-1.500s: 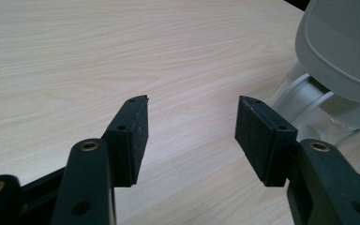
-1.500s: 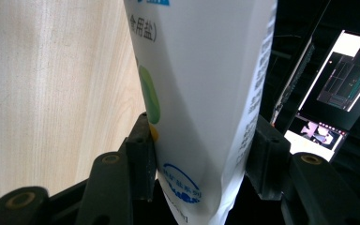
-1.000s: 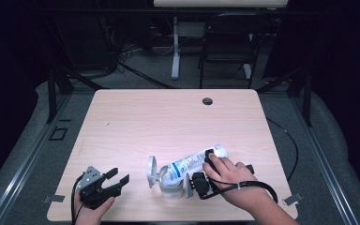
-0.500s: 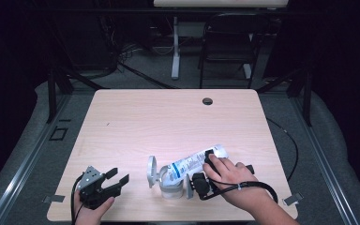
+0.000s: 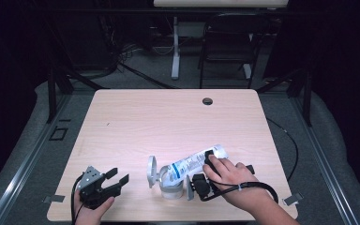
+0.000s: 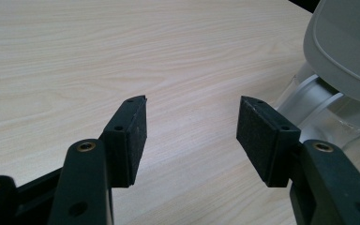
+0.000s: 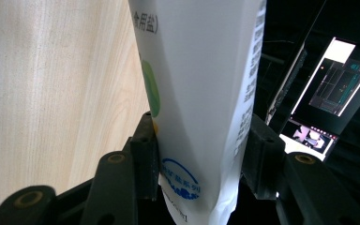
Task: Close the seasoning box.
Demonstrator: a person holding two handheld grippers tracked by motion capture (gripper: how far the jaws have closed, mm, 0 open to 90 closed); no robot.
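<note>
— High view count: one white bag (image 5: 194, 161), one grey container (image 5: 165, 177), two grippers.

— How's the bag?

— White, blue print, lying tilted across the container, its end between the right gripper (image 7: 199, 154) pads, which pinch it. Right gripper view shows a green mark and printed characters.

— Left gripper (image 6: 192, 136)?

— Spread, nothing between; container just beside its right pad.

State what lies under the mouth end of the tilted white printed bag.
Under the white printed bag stands a grey container with its round lid flipped open. The bag's mouth covers the container's inside, so its contents cannot be seen.
</note>
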